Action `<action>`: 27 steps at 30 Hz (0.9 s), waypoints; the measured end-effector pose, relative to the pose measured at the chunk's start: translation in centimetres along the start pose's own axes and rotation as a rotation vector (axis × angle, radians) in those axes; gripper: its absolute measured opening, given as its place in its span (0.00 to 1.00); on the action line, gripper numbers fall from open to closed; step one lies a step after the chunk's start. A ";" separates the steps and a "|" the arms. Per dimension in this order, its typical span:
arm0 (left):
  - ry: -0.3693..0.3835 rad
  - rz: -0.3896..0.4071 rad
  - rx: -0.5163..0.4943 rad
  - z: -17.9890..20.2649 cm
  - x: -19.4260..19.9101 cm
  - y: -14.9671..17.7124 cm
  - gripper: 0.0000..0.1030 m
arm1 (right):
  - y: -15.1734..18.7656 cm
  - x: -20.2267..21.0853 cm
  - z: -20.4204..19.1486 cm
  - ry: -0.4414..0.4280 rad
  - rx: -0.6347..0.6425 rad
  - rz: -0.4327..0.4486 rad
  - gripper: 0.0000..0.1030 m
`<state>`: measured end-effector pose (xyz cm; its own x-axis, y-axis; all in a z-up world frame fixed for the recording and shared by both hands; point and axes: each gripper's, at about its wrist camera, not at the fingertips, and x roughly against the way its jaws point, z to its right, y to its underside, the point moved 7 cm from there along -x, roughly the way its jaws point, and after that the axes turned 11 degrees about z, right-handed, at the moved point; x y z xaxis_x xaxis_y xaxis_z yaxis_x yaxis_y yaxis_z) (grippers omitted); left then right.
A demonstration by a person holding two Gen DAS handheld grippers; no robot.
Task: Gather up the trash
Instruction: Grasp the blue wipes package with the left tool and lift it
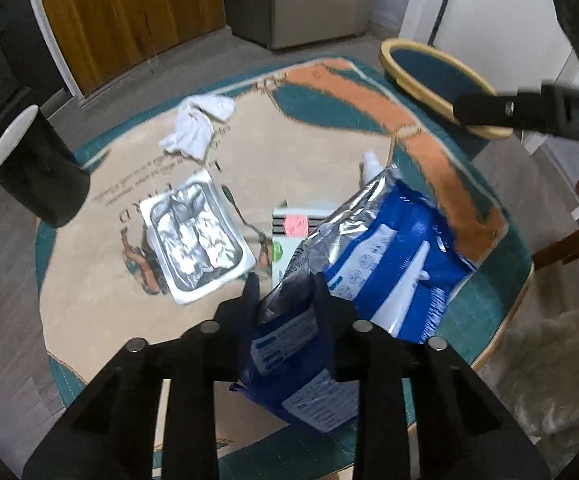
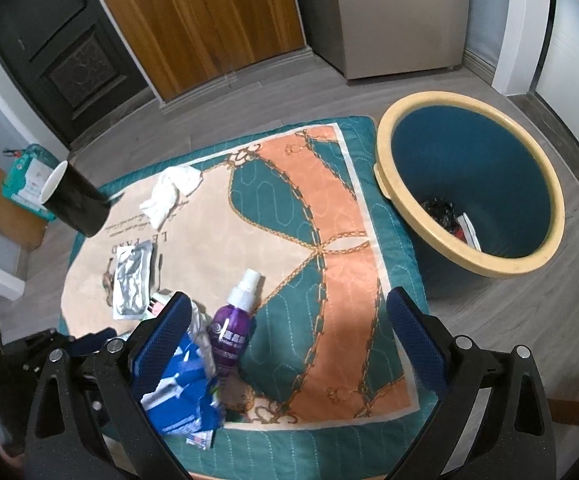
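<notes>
A blue and silver wipes packet (image 1: pixel 389 240) lies crumpled on the teal and orange tablecloth (image 1: pixel 369 96). My left gripper (image 1: pixel 287 292) is shut on the packet's near end, with the foil pinched between both fingers. In the right wrist view the same packet (image 2: pixel 181 392) sits beside a purple spray bottle (image 2: pixel 231 332). My right gripper (image 2: pixel 289 312) hangs open above the cloth, with nothing between its blue pads (image 2: pixel 409 320). A crumpled white tissue (image 1: pixel 197 124) and a silver foil tray (image 1: pixel 197 236) lie further back. The blue bin with a cream rim (image 2: pixel 389 184) stands right of the table.
A black cup with a white inside (image 2: pixel 75 200) stands at the table's left edge. A small box with a pink sticker (image 1: pixel 293 224) lies partly under the packet. The bin holds some scraps at its bottom. A wooden door, a dark door and a grey cabinet stand behind.
</notes>
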<state>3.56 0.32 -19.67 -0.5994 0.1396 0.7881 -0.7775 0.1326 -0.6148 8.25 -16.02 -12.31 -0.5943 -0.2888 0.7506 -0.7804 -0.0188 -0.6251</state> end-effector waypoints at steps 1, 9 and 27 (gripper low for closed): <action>0.005 0.006 0.004 -0.1 0.3 -0.3 0.21 | -0.1 0.1 0.0 -0.004 -0.001 0.003 0.94; -0.040 0.140 -0.025 -1.3 5.8 -5.6 0.20 | -0.8 0.5 0.9 -0.006 -0.047 0.021 0.94; -0.176 0.250 0.061 -7.9 7.3 -10.6 0.20 | 1.6 -2.9 -2.3 -0.010 -0.002 -0.048 0.94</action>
<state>8.94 7.64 -7.62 -0.7932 -0.0120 0.6088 -0.6084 0.0558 -0.7917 8.30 -13.04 -15.02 -0.5545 -0.2967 0.7775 -0.8082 -0.0310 -0.5882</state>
